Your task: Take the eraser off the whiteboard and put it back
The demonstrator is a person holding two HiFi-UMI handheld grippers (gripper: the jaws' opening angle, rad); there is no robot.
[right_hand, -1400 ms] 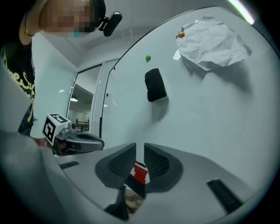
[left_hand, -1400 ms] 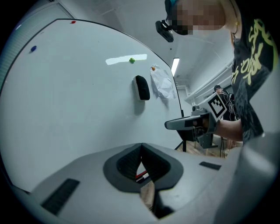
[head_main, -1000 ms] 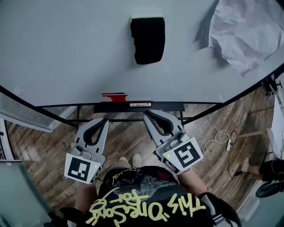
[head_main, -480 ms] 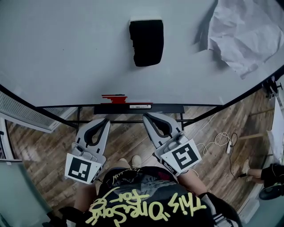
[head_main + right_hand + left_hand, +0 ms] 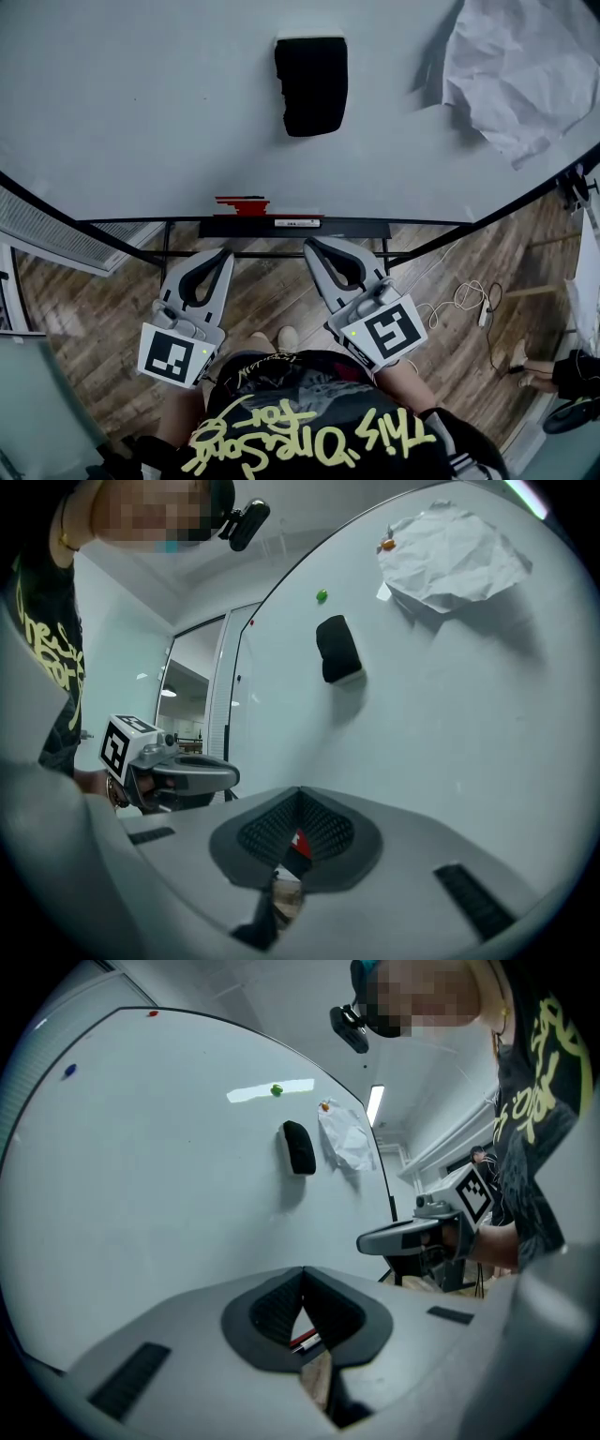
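A black eraser point(image 5: 311, 84) sticks to the whiteboard point(image 5: 141, 112), well above both grippers; it also shows as the eraser point(image 5: 300, 1147) in the left gripper view and the eraser point(image 5: 338, 649) in the right gripper view. My left gripper point(image 5: 223, 253) is held low before the board's tray, jaws shut with nothing between them. My right gripper point(image 5: 310, 246) sits beside it, jaws shut and empty too. Both point level at the board's lower edge. In the left gripper view the tips point(image 5: 303, 1274) meet; in the right gripper view the tips point(image 5: 299, 794) meet as well.
A crumpled sheet of paper point(image 5: 516, 70) is pinned at the board's upper right. The tray point(image 5: 291, 226) under the board holds a red marker point(image 5: 241, 201). Small magnets point(image 5: 322, 595) dot the board. A cable point(image 5: 464, 298) lies on the wooden floor to the right.
The right gripper shifted very slightly; otherwise both grippers and the eraser stay where they were.
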